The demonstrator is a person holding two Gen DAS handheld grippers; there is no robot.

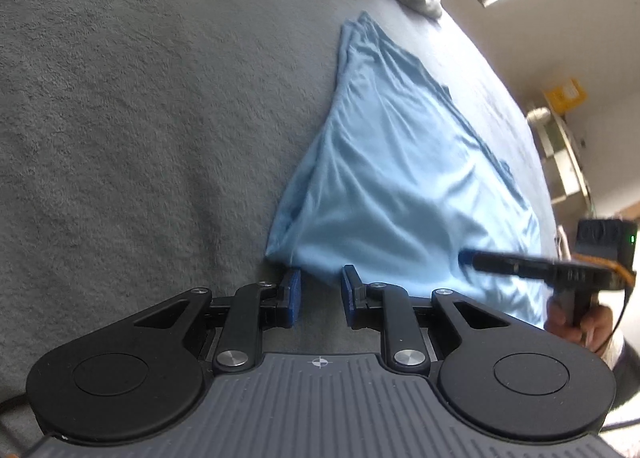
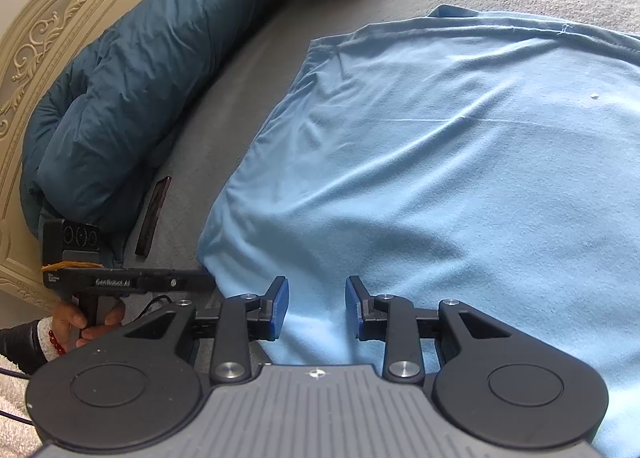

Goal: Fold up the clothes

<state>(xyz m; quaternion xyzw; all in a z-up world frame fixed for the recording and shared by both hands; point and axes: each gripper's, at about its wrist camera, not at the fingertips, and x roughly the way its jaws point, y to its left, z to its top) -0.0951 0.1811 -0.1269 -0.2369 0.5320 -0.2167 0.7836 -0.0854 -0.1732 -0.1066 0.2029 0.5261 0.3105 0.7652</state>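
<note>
grey fleece bed cover [image 1: 140,118] under light-blue garment [image 2: 440,178], carved headboard [image 2: 44,30] behind

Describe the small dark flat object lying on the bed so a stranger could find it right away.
Start at the grey bed cover and find the bulky teal padded jacket heaped along the carved headboard. In the grey strip between that jacket and the light blue garment lies a slim dark slab, perhaps a phone. It is the only hard, flat, straight-edged thing there; everything around it is soft cloth.

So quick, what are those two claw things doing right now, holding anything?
Left gripper: open, holding nothing, at the edge of the light blue garment.
Right gripper: open, holding nothing, over the garment.
</note>
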